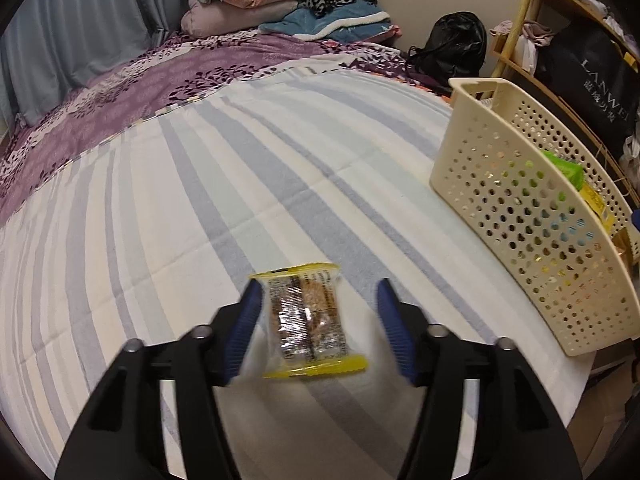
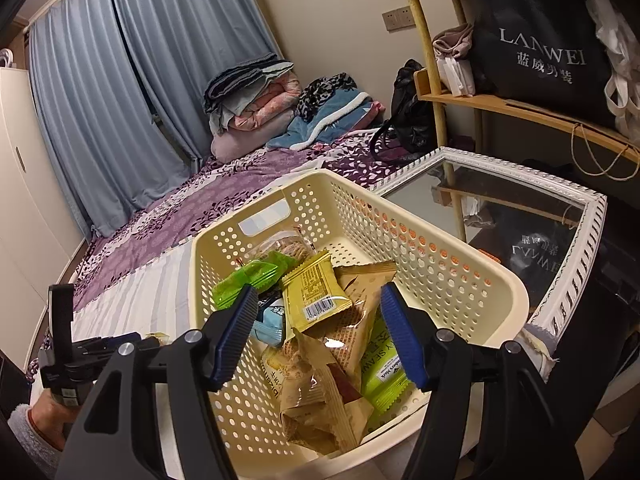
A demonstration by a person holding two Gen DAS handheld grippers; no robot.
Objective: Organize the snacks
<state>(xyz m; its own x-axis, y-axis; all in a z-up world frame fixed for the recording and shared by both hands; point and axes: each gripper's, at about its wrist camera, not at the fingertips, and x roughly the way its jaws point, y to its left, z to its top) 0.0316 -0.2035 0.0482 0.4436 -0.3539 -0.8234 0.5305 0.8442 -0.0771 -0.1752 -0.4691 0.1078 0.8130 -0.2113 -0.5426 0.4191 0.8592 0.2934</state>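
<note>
- Between the blue-padded fingers of the left gripper (image 1: 320, 330), a yellow-edged snack packet (image 1: 308, 320) is seen from the left wrist camera, lying on or just above the striped sheet (image 1: 200, 200).
- Its clear wrapper shows a brown bar inside, and the packet sits closer to the left finger (image 1: 244, 328); whether that pad touches it cannot be told, while a clear gap separates it from the other finger.
- These jaws stand partly apart, with nothing pinched.
- To the right of the packet, well apart from it, a cream perforated basket (image 1: 516, 200) rests on the sheet, with green and yellow wrappers showing over its rim.
- From the right wrist camera, the right gripper (image 2: 320, 332) is held over that basket (image 2: 440, 248), its jaws moderately apart and empty.
- Inside the basket, snack packets (image 2: 316, 300) are heaped: green, olive-yellow, tan and pale blue.
- Beyond the basket, a purple floral bedspread (image 2: 224, 208), folded bedding (image 2: 256, 108) and blue curtains (image 2: 120, 80) are visible.
- A white-framed mirror (image 2: 560, 216) lies beside the basket.
</note>
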